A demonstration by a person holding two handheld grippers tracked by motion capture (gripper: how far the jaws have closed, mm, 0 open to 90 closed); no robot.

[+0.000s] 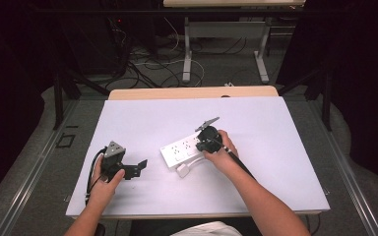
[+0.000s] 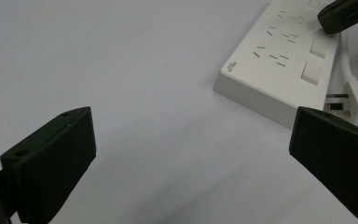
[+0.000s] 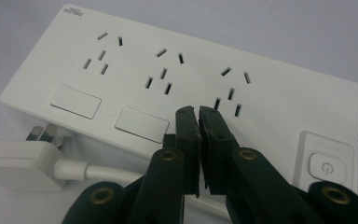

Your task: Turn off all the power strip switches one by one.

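Power strip (image 1: pixel 184 149): a white, smooth plastic block, long and rectangular with rounded edges, laid flat on the worktop (image 1: pixel 275 147) near its middle. Three groups of slotted sockets are set in a row along its top face; below them two flat rectangular rocker plates are seen, and at one end a rounded square power button (image 3: pixel 324 166) in a raised frame. Small grey lettering is printed at one corner.

Plug (image 3: pixel 21 163): white, blocky, with flat metal pins, lying loose just beside the strip's long edge. A thick round white cable (image 3: pixel 102 173) runs from it along that edge.

Worktop: covered by a matt, pale sheet, plain and smooth; a strip of light wood shows at the edge beyond the strip.

Right claw (image 3: pixel 199 116): black, matt, hard plastic, with brass-coloured rivets at the linkages. Its two flat jaws are pressed together with only a hairline gap and nothing between them. The tips are poised over the strip's top face, between the second rocker plate and the third socket group; contact cannot be judged. A grey three-cornered plate sits on its body.

Left claw (image 1: pixel 139 168): same black build, jaws spread wide, blocky and square-ended, nothing held. It is held over bare worktop, well apart from the strip, on the side away from the power button.
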